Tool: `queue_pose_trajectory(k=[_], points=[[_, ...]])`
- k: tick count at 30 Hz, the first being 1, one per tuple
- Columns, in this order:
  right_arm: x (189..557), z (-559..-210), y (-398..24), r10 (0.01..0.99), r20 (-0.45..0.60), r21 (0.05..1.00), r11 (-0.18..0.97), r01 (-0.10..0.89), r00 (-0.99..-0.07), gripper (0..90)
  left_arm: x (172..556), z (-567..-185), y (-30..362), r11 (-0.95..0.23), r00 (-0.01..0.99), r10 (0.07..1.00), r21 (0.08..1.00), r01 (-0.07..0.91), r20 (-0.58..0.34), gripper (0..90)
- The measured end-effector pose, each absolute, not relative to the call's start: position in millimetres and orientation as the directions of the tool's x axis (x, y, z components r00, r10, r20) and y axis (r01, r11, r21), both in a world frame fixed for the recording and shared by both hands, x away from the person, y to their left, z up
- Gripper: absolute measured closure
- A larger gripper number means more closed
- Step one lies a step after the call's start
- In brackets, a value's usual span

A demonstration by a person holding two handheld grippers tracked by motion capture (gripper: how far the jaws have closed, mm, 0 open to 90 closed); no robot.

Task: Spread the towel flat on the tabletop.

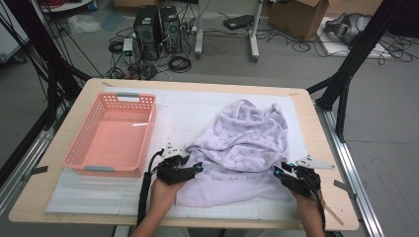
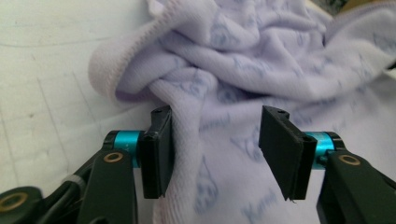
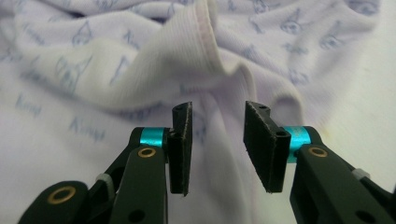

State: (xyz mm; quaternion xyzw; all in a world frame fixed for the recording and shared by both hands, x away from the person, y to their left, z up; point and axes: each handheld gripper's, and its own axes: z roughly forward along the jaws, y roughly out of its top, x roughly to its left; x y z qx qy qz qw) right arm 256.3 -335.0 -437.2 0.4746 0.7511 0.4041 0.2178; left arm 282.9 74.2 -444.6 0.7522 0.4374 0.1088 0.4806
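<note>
Found the cloth (image 1: 242, 148) in a crumpled heap on the right half of the worktop (image 1: 326, 143), pale lilac with small blue prints, its near edge toward the person. Noted a hemmed rim curling up in both gripper views. Judged the step in hand as taking the cloth at its two near corners, to lift or spread it.

To do this well, needed to catch the hem itself and only one layer, not a loose fold from the middle. Needed also to push each pair of jaws low over the edge before closing, and then to raise both sides together so the heap would open evenly.

Saw the left gripper (image 1: 195, 168) at the near left corner, jaws spread. In the left gripper view a ridge of cloth ran up between them, touching one pad (image 2: 159, 149), the other pad apart from it. Saw the right gripper (image 1: 280, 170) at the near right corner, jaws also spread, cloth lying between and under them, nothing pinched.

Noted the basket (image 1: 111, 165) to the left, beside the cloth but apart.
</note>
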Motion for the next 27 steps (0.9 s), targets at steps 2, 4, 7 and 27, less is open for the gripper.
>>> queue_pose_trajectory(k=[2, 4, 7, 27], points=[[243.7, -435.3, -341.5, 0.886, 0.044, 0.809, 0.24, 0.537, -0.462, 60.8, 274.5, -444.7, 78.0, -0.202, 0.605, 0.767, 0.815, 0.543, -0.213, 42.8], [232.8, -434.8, -347.4, 0.883, 0.033, 0.797, 0.259, 0.546, -0.467, 61.8, 268.7, -445.5, 83.5, -0.214, 0.609, 0.766, 0.809, 0.547, -0.209, 42.5], [223.6, -440.3, -351.9, 0.873, 0.02, 0.76, 0.303, 0.575, -0.486, 63.9, 262.5, -450.1, 92.7, -0.215, 0.608, 0.761, 0.797, 0.565, -0.225, 42.6], [205.3, -446.1, -364.0, 0.86, 0.085, 0.75, 0.278, 0.6, -0.503, 87.2, 237.6, -451.8, 99.4, -0.251, 0.645, 0.73, 0.789, 0.561, -0.227, 86.7]])
